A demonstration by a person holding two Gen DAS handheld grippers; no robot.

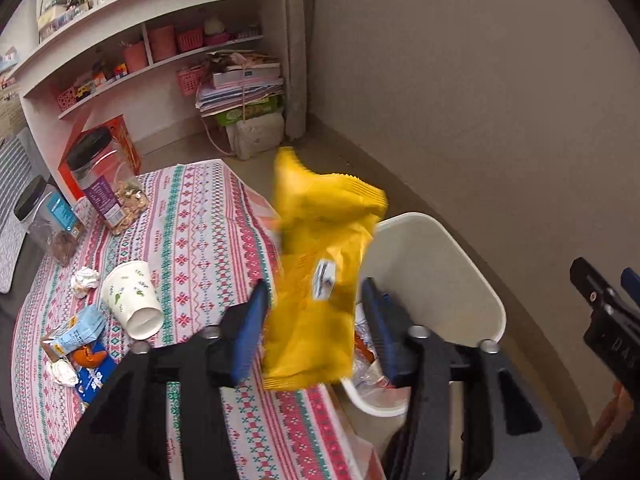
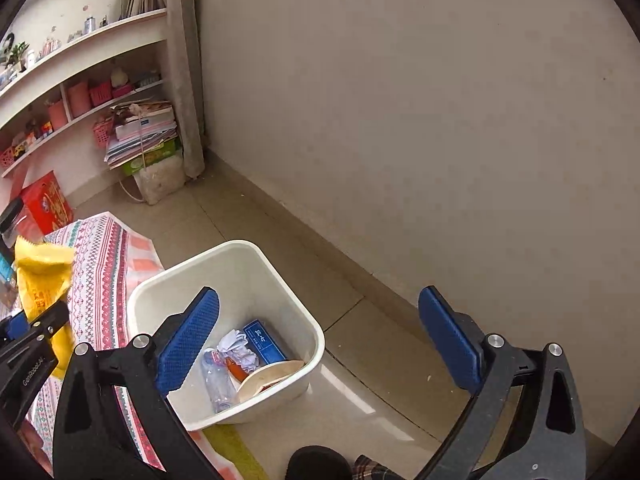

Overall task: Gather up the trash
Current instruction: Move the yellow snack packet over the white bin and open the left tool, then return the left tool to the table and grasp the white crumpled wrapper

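The left hand-held gripper point(image 1: 316, 320) has its 2 blue pads on either side of a yellow snack bag point(image 1: 320, 276); the bag is blurred, and I cannot tell whether the pads grasp it or have let go. The bag hangs upright over the counter point(image 1: 208, 216) edge, just beside the white trash bin point(image 1: 440, 264) on the floor. The right hand-held gripper point(image 2: 320, 340) is spread wide and empty above the bin, which holds a plastic bottle point(image 2: 218, 380), crumpled paper point(image 2: 240, 348) and a blue box point(image 2: 264, 340). On the counter (patterned cloth) lie a tipped paper cup point(image 1: 132, 300), wrappers point(image 1: 76, 336) and 2 jars point(image 1: 104, 180).
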